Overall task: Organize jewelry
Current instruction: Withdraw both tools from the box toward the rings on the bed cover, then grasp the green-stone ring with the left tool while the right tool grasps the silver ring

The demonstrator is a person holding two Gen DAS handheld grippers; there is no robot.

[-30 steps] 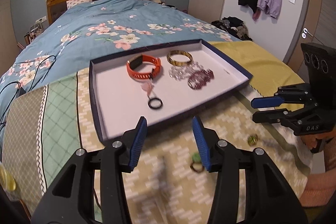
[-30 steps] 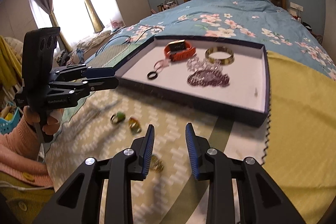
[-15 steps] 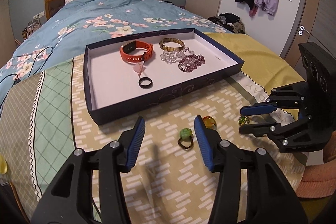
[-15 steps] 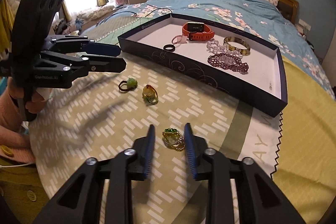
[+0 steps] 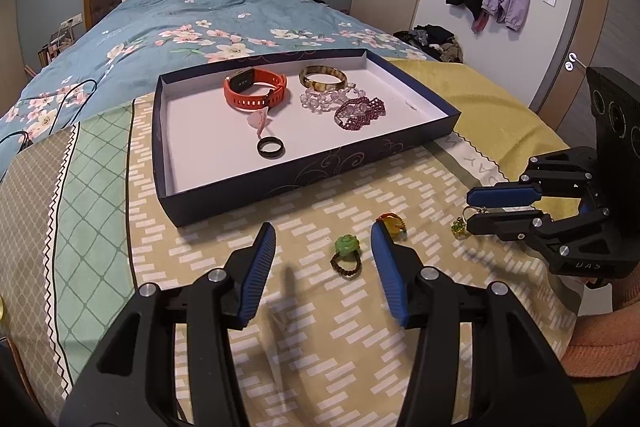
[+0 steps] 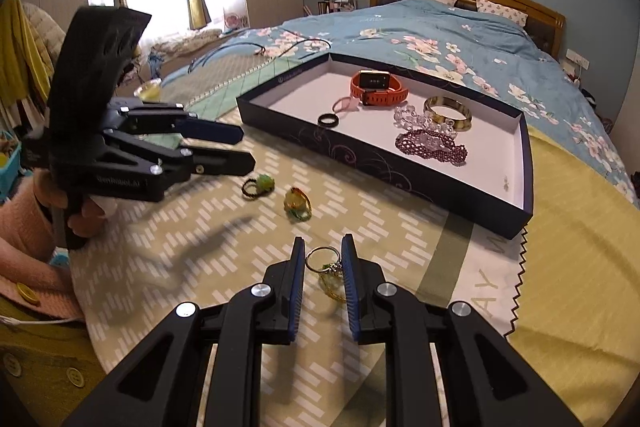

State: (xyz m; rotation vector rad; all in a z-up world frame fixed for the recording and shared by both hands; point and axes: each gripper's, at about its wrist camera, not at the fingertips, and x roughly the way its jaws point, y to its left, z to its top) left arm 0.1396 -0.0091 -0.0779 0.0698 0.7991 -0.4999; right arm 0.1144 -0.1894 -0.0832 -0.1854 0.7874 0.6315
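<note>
While the dark tray (image 5: 280,183) on the bed (image 5: 200,23) already holds bracelets and a watch, the left gripper (image 5: 323,247) hangs wide open over the green ring (image 5: 346,254), and the right gripper (image 6: 322,263) has its jaws narrowed around the silver ring (image 6: 325,261), seemingly mid-pickup; next comes lifting it trayward.

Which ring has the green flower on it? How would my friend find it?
Start at the dark blue tray on the patterned cloth. In front of it lie three loose rings; the left-most, ahead of the open left gripper, is the brown beaded ring with a green flower. Only it has a carved flower.
</note>
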